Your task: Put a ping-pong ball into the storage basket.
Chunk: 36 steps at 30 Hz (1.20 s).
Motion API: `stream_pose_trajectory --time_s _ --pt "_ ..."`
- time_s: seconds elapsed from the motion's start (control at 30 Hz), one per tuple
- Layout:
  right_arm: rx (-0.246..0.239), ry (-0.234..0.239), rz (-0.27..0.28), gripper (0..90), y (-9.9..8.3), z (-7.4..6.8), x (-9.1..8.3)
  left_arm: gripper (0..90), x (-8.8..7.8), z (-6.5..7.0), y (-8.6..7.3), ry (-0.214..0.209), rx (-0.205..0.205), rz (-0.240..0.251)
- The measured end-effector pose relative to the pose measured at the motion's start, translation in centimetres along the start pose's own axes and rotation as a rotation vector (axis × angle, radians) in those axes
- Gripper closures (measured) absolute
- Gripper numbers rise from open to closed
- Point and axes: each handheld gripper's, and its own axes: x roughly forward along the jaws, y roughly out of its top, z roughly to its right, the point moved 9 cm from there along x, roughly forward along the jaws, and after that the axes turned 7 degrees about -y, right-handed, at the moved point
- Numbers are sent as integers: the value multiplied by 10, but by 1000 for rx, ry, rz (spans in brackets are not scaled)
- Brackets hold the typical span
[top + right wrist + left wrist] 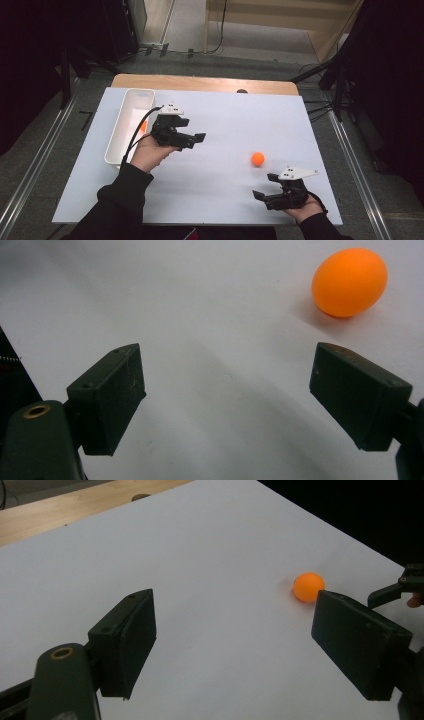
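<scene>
A white sheet [215,125] covers most of the wooden table [200,82], whose bare far edge shows beyond it. Along the sheet's left side lies a long white tray [131,107], its length running away from the person, with something orange just visible inside it, partly hidden by the left gripper's cable. The left gripper [196,140], held in the person's left hand [150,152] beside the tray, points to the right across the sheet; in the left gripper view its jaws stand wide apart with nothing between them but bare sheet. The right gripper [264,186] sits near the sheet's front right corner, carried by the right hand [305,210], and in the right gripper view its jaws likewise gape, empty. Smallest of all is the orange ball [258,159], resting on the sheet right of centre, just beyond the right gripper and well apart from the left one; in the right gripper view it lies ahead of the jaws, toward the upper right, touched by neither
</scene>
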Motion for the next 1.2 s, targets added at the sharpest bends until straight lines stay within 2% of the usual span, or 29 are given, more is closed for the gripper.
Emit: stream_pose_trajectory --time_s 0.2,0.33,1.2 --pt "1 1 0 129 0 0 0 182 6 8 0 -11 21 8" --pt "0 1 1 129 0 0 0 182 11 11 -1 -20 13 21" --pt "8 -17 -3 129 -2 5 0 182 38 32 -4 -46 52 0"
